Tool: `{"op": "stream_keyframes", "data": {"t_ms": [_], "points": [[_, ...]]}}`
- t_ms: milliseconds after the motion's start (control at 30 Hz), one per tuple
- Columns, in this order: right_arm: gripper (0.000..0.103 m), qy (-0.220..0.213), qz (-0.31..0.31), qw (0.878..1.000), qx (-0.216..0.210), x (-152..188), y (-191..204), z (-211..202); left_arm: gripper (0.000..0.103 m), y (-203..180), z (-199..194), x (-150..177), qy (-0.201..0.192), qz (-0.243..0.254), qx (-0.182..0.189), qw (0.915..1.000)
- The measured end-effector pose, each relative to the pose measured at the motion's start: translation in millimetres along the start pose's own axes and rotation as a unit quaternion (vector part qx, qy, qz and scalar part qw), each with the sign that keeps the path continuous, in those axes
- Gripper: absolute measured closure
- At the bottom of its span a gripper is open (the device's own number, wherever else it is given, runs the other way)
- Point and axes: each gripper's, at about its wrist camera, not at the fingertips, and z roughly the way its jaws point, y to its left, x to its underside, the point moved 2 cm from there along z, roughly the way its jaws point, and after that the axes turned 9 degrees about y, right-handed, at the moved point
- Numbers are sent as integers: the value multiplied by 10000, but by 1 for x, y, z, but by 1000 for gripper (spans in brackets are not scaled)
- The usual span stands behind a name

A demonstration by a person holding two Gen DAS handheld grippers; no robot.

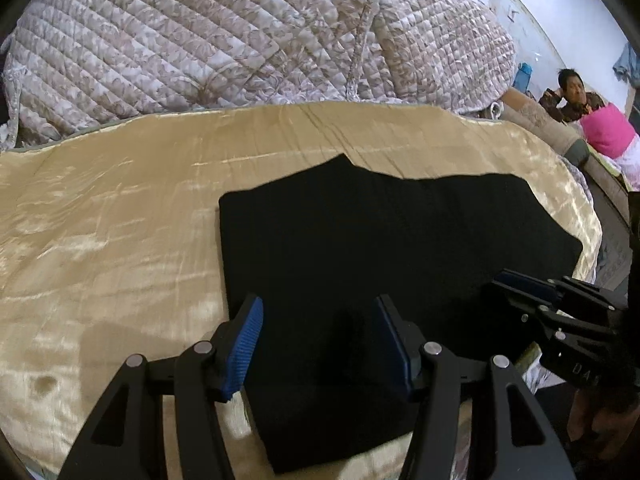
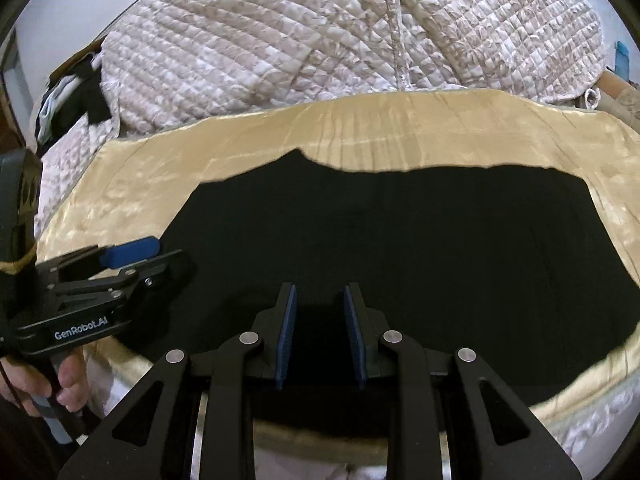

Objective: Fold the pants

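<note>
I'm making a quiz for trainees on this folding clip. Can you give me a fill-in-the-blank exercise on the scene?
1. The pants are ____ in colour.
2. They lie on a shiny ____ sheet.
3. Both the left gripper and the right gripper have jaws that stand ____.
4. Behind the sheet is a bulky ____.

Missing words: black; gold; open; quilt

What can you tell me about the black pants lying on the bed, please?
The black pants are a plain, matte dark garment, apparently already folded into a broad, roughly rectangular block. They lie flat on the shiny golden bedspread, in front of a quilted floral cover. The far edge is uneven, with one raised point. No seams or pockets are discernible. Both grippers, left and right, hover open over the near edge; contact is unclear.
</note>
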Motion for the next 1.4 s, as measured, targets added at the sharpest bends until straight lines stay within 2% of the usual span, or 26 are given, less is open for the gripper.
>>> {"op": "stream_keyframes", "data": {"t_ms": [133,267,433,533,633,733,900,1033,1200,1267,1400], "points": [[76,138,-168,9997,117,11,4,8,43,-2,-2,12,8,30,-59,10000],[76,122,-214,9997,83,15,2,10,43,-6,-1,17,-58,229,-195,9995],[75,84,-387,9990,197,18,5,11,43,-8,0,18,-103,230,-200,9995],[76,52,-275,9995,153,19,-1,8,43,-9,0,19,-145,274,-217,9993],[75,34,-60,9993,370,21,-15,5,43,-8,0,19,-151,266,-208,9993],[76,0,210,9995,219,21,-24,0,43,-7,-1,19,-137,254,-212,9994],[76,-267,137,9995,129,18,-18,-13,43,-5,-11,19,-232,154,-105,9996],[76,100,78,9996,253,19,-18,3,43,-7,-4,21,-103,236,-90,9996],[76,-152,270,9988,380,16,-26,-9,43,-6,-10,19,-170,191,-59,9997],[77,-227,355,9989,226,14,-28,-12,43,-3,-11,17,-190,133,-57,9997],[77,-161,215,9995,180,14,-21,-8,43,-1,-8,17,-151,69,-127,9998]]}}
